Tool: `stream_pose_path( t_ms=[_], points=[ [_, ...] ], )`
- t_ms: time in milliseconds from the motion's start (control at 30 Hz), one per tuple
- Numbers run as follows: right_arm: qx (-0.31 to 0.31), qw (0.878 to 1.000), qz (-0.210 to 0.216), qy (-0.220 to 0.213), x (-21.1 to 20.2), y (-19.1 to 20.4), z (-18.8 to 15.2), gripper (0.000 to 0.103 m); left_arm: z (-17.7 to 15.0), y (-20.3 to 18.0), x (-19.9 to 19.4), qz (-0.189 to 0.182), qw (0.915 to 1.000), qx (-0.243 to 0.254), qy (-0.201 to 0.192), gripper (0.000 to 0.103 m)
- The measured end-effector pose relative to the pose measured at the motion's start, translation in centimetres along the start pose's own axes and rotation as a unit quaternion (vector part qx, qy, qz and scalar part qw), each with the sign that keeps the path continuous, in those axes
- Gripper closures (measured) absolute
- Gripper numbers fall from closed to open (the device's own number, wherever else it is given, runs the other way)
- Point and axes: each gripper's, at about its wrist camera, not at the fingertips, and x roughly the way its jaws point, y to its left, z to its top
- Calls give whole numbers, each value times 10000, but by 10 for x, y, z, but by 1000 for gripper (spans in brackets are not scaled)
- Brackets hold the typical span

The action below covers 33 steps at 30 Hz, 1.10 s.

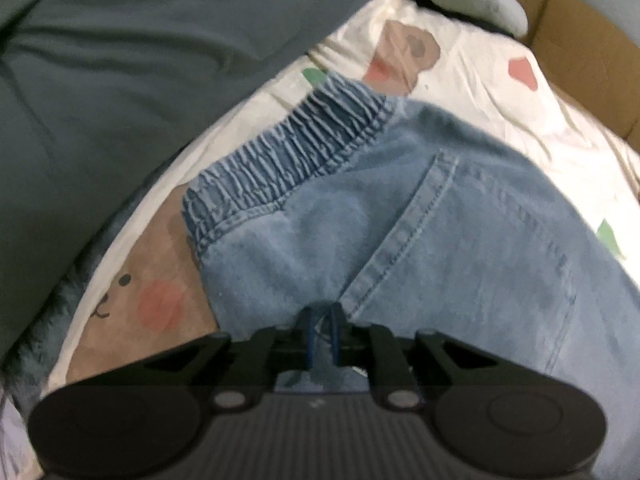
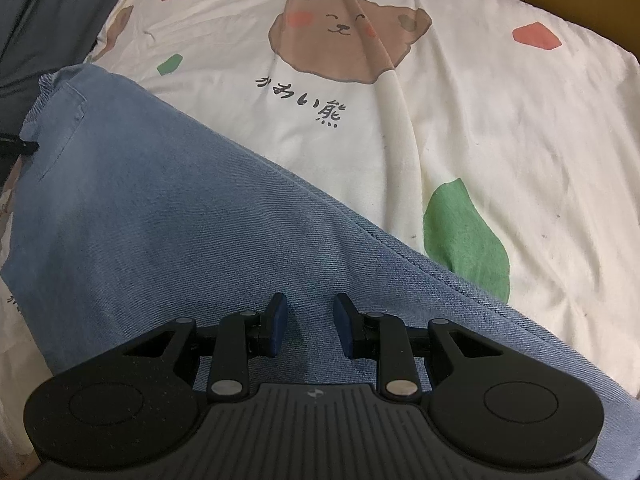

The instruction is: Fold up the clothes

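A pair of light blue jeans [image 2: 168, 216] is laid on a cream bedsheet [image 2: 500, 128] printed with brown bear faces, red and green patches and a line of dark script. In the right wrist view the denim runs diagonally from the far left, where the waistband is seen, down to the near right, covering the near left part of the sheet. In the left wrist view the elastic waistband [image 1: 288, 152] is seen gathered at the far edge of the garment, with a stitched back pocket [image 1: 460, 248] to its right. The left gripper [image 1: 321, 334] is pressed almost together, its blue pads pinching a small fold of denim just near the pocket's lower corner. The right gripper [image 2: 310, 326] is held spread, its blue pads standing apart above the trouser leg with flat denim visible between them; whether the tips touch the cloth cannot be told. A grey-blue blanket [image 1: 120, 80] is bunched at the far left of the bed, and a brown cardboard box [image 1: 580, 40] is seen at the far right.
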Motion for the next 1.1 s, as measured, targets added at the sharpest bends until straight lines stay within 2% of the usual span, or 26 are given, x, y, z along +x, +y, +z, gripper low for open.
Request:
stream_pose_path(
  t_ms=[100,133,200,333,400,467,633,733,1100],
  points=[
    [43,10000,58,16,-10,2,3,70,2,0,-13,-57,9999,-10,-95,90],
    [84,9999,88,-37,-17,0,2,70,2,1,-19,-127,9998,-51,-128,86],
    [262,9995,43,-196,-33,-7,3,70,2,2,-31,-257,9994,-115,-192,69],
    [481,9980,41,-400,-62,-21,5,69,9,-6,-58,-348,9990,-52,-278,62],
    [580,9972,18,-469,-71,-32,3,68,9,-12,-75,-364,9988,-47,-328,52],
    [749,9956,-54,-562,-80,-46,1,68,8,-19,-83,-391,9986,-45,-357,48],
    [1401,9854,-230,-943,-108,-86,-18,68,-10,-39,-109,-514,9979,-211,-331,46],
    [1719,9786,-270,-1094,-122,-104,-38,62,-27,-58,-118,-584,9979,-172,-240,45],
    [2357,9588,-702,-1423,-155,-135,-125,62,-77,-110,-113,-787,9960,-110,401,43]
  ],
)
